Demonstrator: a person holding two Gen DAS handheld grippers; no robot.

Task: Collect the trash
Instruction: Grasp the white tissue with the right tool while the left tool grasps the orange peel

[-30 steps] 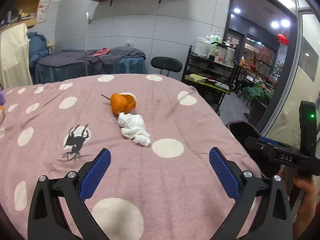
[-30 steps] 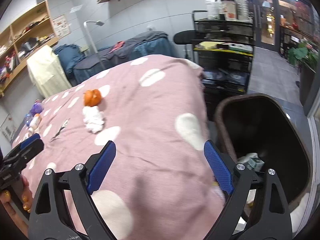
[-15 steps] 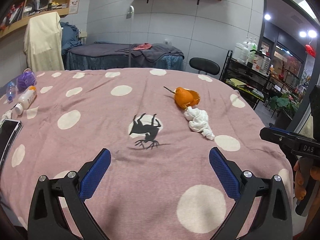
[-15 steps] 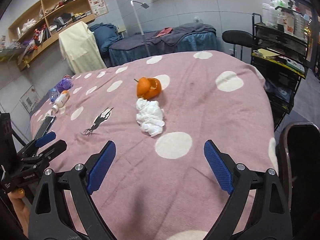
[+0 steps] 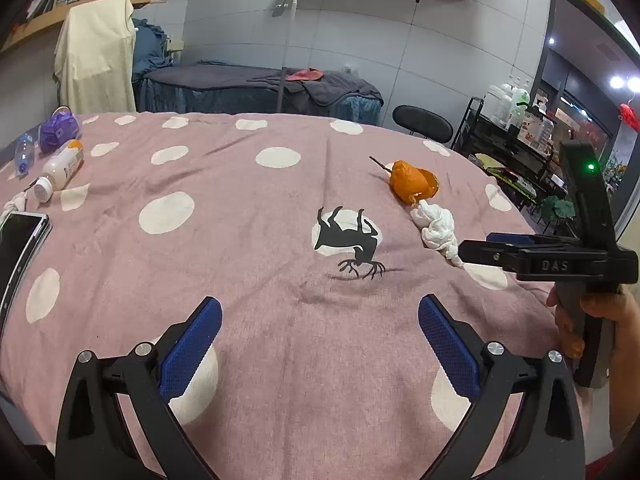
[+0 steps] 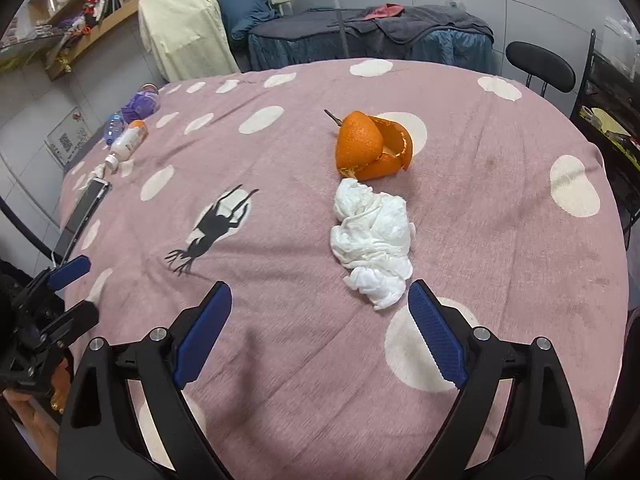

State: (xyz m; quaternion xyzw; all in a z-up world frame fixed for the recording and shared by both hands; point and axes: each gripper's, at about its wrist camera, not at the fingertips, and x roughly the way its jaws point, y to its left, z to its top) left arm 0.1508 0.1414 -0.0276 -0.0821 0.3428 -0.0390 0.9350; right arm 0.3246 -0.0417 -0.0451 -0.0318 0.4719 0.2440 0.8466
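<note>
Two pieces of trash lie on the pink, white-dotted tablecloth [image 5: 248,264]. Left wrist view: left gripper [image 5: 320,344] at 6 o'clock, blue-padded jaws spread wide, nothing between them, hovering over bare cloth. Curled orange citrus peel with a stem [image 5: 412,182] at 1 o'clock; crumpled white tissue wad [image 5: 438,230] just below it, the two touching or nearly so. Black deer print [image 5: 350,242] sits between gripper and trash. Right gripper [image 5: 496,250] enters from 3 o'clock, seen side-on, its tip in front of the tissue's near end; contact cannot be told. At 9 to 10 o'clock: dark phone [image 5: 20,244], white bottle with orange label [image 5: 60,170], purple pouch [image 5: 60,130].

Right wrist view: right gripper [image 6: 320,336] at 6 o'clock, jaws spread, holding nothing. Tissue wad [image 6: 374,242] straight ahead at 12 o'clock, its near tip just beside the right-hand pad [image 6: 436,334], apart from it. Peel [image 6: 370,146] beyond, touching the tissue's far end. Left gripper [image 6: 60,288] at 8 o'clock, open, well apart from the trash
</note>
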